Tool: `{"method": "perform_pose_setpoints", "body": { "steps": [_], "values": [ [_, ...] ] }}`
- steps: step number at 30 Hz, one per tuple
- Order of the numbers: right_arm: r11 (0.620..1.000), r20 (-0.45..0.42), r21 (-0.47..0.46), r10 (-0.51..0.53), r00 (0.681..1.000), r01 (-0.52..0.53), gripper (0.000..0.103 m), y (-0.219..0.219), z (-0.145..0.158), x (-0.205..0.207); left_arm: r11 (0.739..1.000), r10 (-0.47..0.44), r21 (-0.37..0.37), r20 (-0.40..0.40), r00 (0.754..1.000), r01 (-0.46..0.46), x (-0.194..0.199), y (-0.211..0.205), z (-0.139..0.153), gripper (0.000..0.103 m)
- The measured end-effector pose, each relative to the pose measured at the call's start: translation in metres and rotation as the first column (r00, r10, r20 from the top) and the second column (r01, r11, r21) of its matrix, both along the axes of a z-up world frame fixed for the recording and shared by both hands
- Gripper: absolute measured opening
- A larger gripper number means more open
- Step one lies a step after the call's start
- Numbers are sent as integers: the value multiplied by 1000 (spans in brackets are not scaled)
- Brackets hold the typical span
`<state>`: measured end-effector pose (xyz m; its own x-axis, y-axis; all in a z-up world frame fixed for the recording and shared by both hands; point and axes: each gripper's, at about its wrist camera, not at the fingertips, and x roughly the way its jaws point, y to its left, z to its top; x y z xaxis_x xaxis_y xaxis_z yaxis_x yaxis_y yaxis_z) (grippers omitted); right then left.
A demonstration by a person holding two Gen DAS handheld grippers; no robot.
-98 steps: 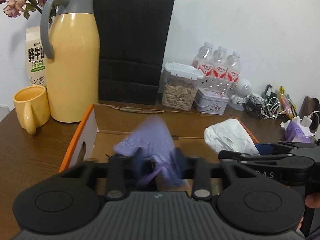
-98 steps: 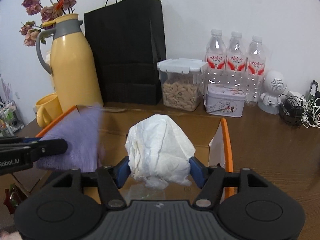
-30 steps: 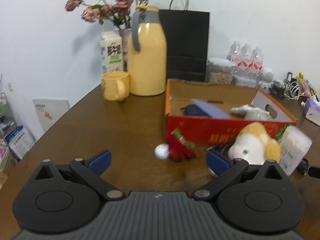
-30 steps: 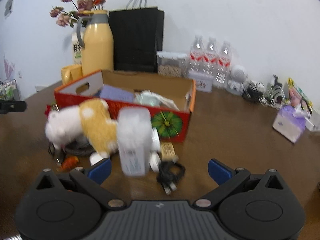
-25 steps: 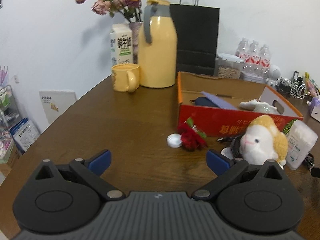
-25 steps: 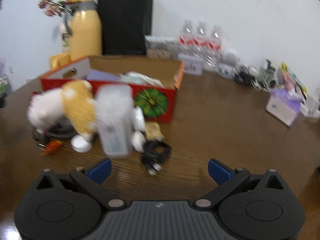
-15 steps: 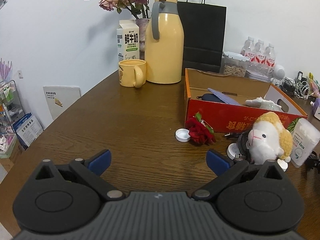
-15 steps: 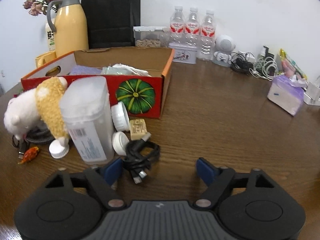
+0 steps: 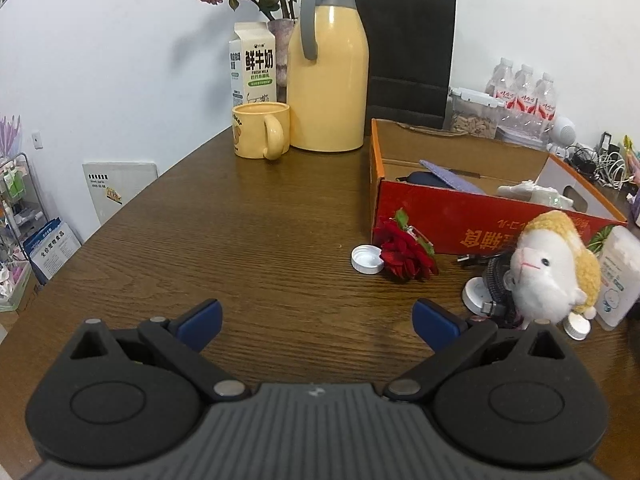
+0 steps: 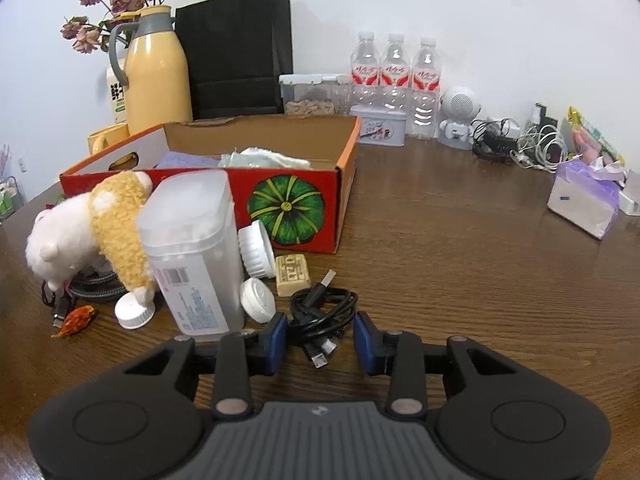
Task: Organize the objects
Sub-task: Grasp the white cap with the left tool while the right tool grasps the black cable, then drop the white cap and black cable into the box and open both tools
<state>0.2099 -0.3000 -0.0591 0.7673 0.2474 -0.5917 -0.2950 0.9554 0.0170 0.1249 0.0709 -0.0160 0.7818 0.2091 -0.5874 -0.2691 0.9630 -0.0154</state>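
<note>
A red cardboard box (image 9: 476,220) (image 10: 292,200) stands on the brown table and holds a purple cloth (image 9: 452,178) and a white crumpled cloth (image 10: 264,156). In front of it lie a plush sheep (image 9: 552,268) (image 10: 92,224), a clear plastic container (image 10: 192,252), a red rose (image 9: 404,254), white caps (image 9: 367,260) and a coiled black USB cable (image 10: 322,308). My right gripper (image 10: 320,340) has its jaws partly closed around the cable, a finger on each side. My left gripper (image 9: 316,320) is wide open and empty above bare table, left of the rose.
A yellow thermos (image 9: 328,76), yellow mug (image 9: 260,130), milk carton (image 9: 252,66), black paper bag (image 10: 236,48), snack container, water bottles (image 10: 394,76), tin, small robot speaker, cables and a tissue pack (image 10: 586,196) stand along the back and right.
Both grippers let go of the cloths in the box and drew back. The right gripper has since come down to the black cable and its jaws have narrowed around it.
</note>
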Motion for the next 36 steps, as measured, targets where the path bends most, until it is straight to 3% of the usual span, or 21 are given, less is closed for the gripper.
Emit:
{"method": "perform_pose_setpoints", "body": {
  "steps": [8, 13, 16, 20, 23, 27, 36],
  "values": [
    [1000, 17, -3, -22, 1000, 22, 27, -1, 1, -1, 998, 8, 61, -45, 999, -5, 45, 4, -14, 103],
    [999, 12, -8, -31, 999, 31, 27, -1, 0, 0, 999, 20, 52, -110, 994, -14, 75, 14, -30, 103],
    [999, 15, -11, -33, 999, 33, 27, 0, 0, 0, 999, -4, 37, -104, 995, 8, 81, 15, -34, 103],
    [999, 13, -14, -40, 999, 40, 27, -1, 0, 0, 997, -31, 72, -76, 997, 36, 89, 11, -32, 103],
    [999, 12, -15, -47, 999, 47, 27, -1, -1, 0, 994, -65, 84, -77, 995, 72, 97, 5, -34, 87],
    [998, 11, -18, -52, 999, 52, 27, -1, -1, 0, 991, -120, 51, -37, 992, 122, 94, 1, -33, 25],
    [999, 27, -16, -49, 998, 50, 27, -1, 0, -2, 999, -50, -7, 32, 998, 50, 76, 14, -28, 23]
  ]
}}
